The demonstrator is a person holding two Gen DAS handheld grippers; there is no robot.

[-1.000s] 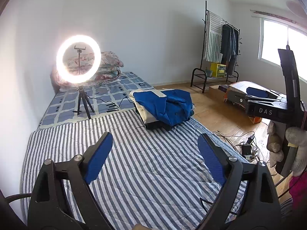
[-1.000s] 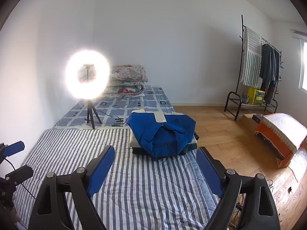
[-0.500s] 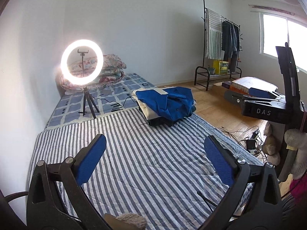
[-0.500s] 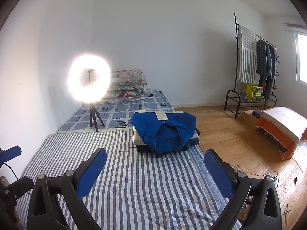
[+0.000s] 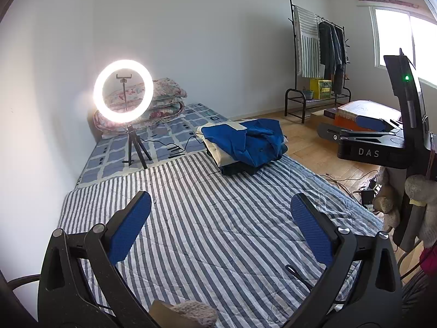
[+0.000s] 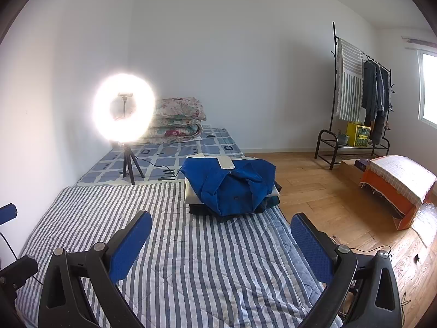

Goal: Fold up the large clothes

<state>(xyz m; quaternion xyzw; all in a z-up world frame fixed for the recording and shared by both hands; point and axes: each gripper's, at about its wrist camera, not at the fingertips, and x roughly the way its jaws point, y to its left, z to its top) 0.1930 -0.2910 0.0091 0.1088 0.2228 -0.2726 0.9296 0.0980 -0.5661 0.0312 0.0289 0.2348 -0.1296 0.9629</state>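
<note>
A blue garment (image 5: pixel 245 143) lies folded on top of a pile of clothes at the far right edge of the striped quilt (image 5: pixel 213 218); it also shows in the right wrist view (image 6: pixel 232 186). My left gripper (image 5: pixel 221 218) is open and empty, held above the quilt well short of the pile. My right gripper (image 6: pixel 221 235) is open and empty, also above the quilt (image 6: pixel 177 246) near its front. The right gripper's body (image 5: pixel 368 142) shows at the right of the left wrist view.
A lit ring light on a tripod (image 5: pixel 123 95) stands on the checked bedding behind the quilt, with floral blankets (image 6: pixel 177 120) stacked by the wall. A clothes rack (image 6: pixel 357 104) and an orange box (image 6: pixel 396 183) stand on the wooden floor to the right.
Both grippers have pulled back and tilted up a little, so the pile looks farther away. Both stay open and empty.
</note>
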